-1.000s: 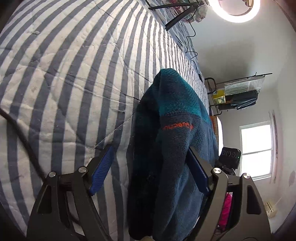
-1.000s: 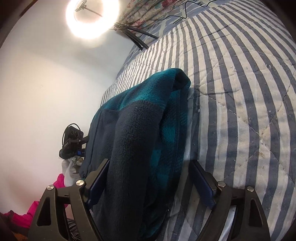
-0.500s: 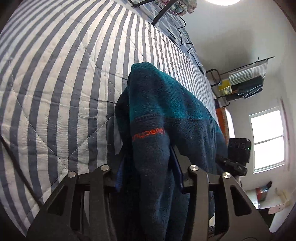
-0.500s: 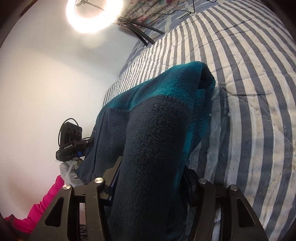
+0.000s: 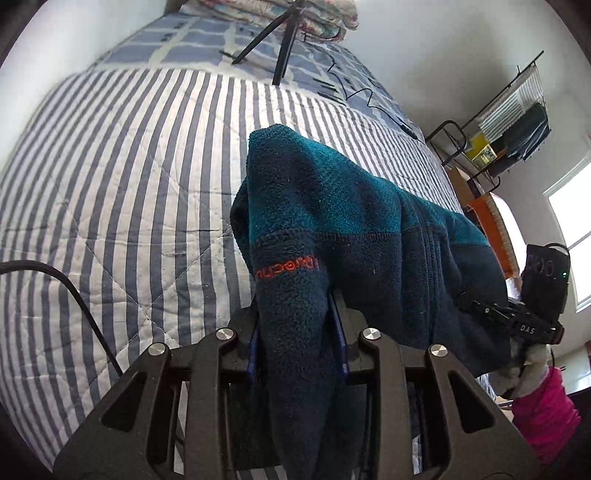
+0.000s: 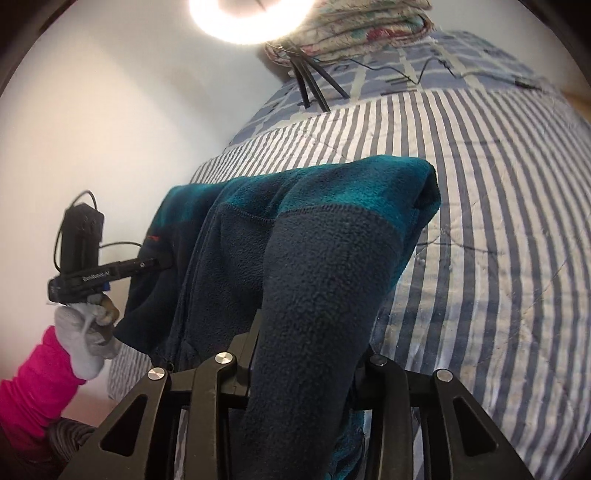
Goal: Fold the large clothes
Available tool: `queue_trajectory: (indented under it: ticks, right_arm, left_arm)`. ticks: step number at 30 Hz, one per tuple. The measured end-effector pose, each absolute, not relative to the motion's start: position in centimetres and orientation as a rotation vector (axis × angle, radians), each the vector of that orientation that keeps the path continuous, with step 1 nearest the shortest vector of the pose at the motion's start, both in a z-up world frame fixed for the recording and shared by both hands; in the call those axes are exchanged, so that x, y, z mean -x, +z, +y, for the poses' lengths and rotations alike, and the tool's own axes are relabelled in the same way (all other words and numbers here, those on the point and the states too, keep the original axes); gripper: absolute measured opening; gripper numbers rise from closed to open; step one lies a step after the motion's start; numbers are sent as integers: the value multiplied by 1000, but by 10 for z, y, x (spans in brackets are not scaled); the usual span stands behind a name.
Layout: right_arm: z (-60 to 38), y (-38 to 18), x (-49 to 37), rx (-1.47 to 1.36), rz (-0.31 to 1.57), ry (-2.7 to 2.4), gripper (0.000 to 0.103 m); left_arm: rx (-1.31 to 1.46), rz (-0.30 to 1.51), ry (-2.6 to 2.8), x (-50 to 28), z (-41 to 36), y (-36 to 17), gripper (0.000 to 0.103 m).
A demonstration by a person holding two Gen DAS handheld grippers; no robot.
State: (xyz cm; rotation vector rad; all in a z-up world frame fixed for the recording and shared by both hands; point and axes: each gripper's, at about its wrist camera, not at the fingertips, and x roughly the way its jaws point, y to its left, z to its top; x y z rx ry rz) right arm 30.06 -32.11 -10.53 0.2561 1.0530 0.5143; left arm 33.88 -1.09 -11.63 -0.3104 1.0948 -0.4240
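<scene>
A navy and teal fleece jacket with an orange logo lies bunched along the near edge of a striped quilt. My left gripper is closing, its blue pads pressing a thick fold of fleece at the logo end. In the right wrist view my right gripper is also closing and pinches the other end of the jacket, which hides its pads. Both held ends are raised, with the cloth hanging between them. A gloved hand in a pink sleeve holds the left gripper.
Tripod legs stand on the far part of the bed under a ring light, beside a folded floral blanket. A black cable crosses the quilt at left. A metal rack and a window lie beyond the bed.
Both grippers went from wide open around the fleece to pinching it. Both rose and tilted, lifting the jacket's ends off the quilt.
</scene>
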Motion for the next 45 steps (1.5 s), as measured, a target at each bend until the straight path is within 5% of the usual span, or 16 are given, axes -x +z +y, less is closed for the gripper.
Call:
queue_trajectory:
  ticks: [23, 45]
  right_arm:
    - [-362, -9, -271, 119, 949, 222, 32]
    - [-503, 17, -409, 163, 901, -1, 31]
  left_arm:
    - [100, 1010, -560, -318, -147, -60, 28]
    - [124, 910, -705, -468, -315, -62, 27]
